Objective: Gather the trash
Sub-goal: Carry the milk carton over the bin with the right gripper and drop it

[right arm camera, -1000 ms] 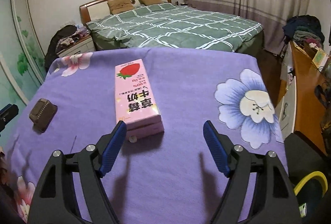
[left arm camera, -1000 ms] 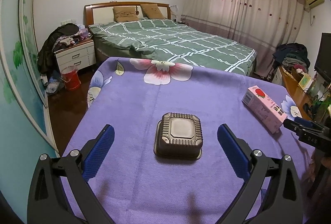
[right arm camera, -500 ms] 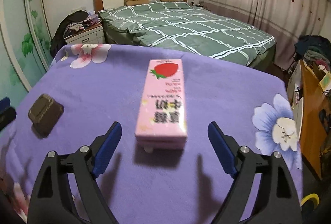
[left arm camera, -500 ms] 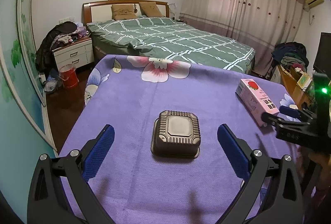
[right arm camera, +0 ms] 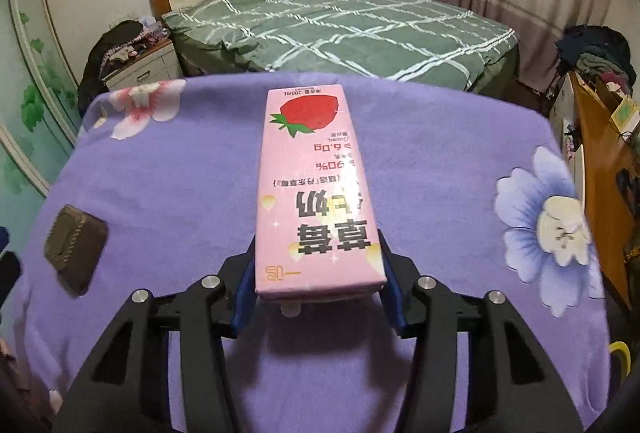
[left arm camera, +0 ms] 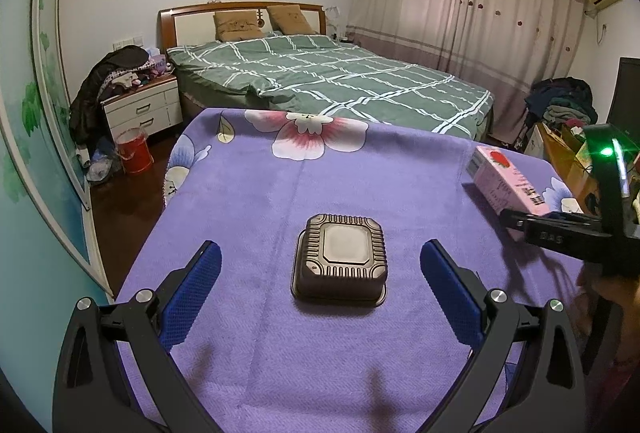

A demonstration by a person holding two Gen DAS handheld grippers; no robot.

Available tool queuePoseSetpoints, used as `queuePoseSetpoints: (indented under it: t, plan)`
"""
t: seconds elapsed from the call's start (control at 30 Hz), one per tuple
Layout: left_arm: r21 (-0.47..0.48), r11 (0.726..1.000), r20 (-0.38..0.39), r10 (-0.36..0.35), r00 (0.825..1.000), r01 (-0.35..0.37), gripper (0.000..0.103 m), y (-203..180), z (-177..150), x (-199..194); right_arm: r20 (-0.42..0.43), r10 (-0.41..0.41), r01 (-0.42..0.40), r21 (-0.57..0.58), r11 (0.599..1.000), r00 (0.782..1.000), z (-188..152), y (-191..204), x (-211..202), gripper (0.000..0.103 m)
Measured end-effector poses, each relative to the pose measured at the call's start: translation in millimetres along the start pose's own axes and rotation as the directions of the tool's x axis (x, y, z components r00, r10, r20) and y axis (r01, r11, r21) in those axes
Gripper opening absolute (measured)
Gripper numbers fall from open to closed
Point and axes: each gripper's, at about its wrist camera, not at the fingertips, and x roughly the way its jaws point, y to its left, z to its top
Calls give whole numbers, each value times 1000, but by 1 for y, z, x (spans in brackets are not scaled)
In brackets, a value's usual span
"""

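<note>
A pink strawberry milk carton [right arm camera: 316, 193] lies lengthwise on the purple flowered tablecloth [right arm camera: 440, 161]. My right gripper [right arm camera: 318, 287] is shut on the carton's near end, blue pads against both sides. The carton also shows in the left wrist view [left arm camera: 506, 179], with the right gripper [left arm camera: 516, 221] at its near end. A dark brown upside-down plastic tray [left arm camera: 341, 262] lies on the cloth between the wide-open fingers of my left gripper [left arm camera: 320, 285], which touch nothing. The tray also shows at the left of the right wrist view [right arm camera: 74, 248].
A bed with a green checked cover [left arm camera: 328, 81] stands beyond the table. A nightstand [left arm camera: 140, 109] piled with clothes and a red bucket [left arm camera: 134, 150] are at the left. A wooden desk with clutter [right arm camera: 600, 161] runs along the right.
My right gripper has moved forward around the carton's near end and closed on it. My left gripper stays open around the tray and has shifted only slightly.
</note>
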Motion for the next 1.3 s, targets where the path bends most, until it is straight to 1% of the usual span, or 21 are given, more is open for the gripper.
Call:
queuePoseSetpoints:
  t: [0.13, 0.27, 0.37, 0.47, 0.67, 0.77, 0.93, 1.07, 1.23, 1.3]
  plan:
    - [-1, 1000, -3, -6, 1000, 6, 98, -1, -1, 0, 24, 14, -13, -28, 1000, 1000, -11, -1, -32, 49]
    - [5, 1000, 4, -11, 1000, 11, 98, -2, -1, -2, 43, 27, -26, -34, 999, 999, -34, -12, -66, 49]
    - [5, 1000, 6, -12, 1000, 12, 98, -3, -1, -3, 62, 27, -27, -10, 1000, 998, -58, -27, -89, 49]
    - [6, 1000, 5, -12, 1000, 12, 98, -3, -1, -3, 80, 27, -30, 40, 999, 996, -83, -47, -108, 49]
    - [19, 1000, 1, -12, 1000, 12, 98, -7, -3, -6, 110, -49, 27, 190, 981, 993, -129, -102, -141, 49]
    - [21, 1000, 0, -16, 1000, 16, 98, -8, -3, -7, 113, -108, 73, 275, 959, 988, -152, -135, -159, 49]
    - [20, 1000, -4, -19, 1000, 19, 98, -8, -2, -6, 89, -236, 185, 389, 903, 968, -183, -186, -182, 49]
    - [21, 1000, -5, -19, 1000, 19, 98, -8, -3, -6, 53, -292, 240, 443, 864, 955, -200, -214, -183, 49]
    - [20, 1000, -13, -16, 1000, 17, 98, -9, -3, -4, 11, -337, 292, 473, 831, 942, -214, -237, -177, 50]
    - [20, 1000, -15, -17, 1000, 17, 98, -8, -3, -2, -10, -352, 313, 482, 818, 936, -219, -244, -175, 57]
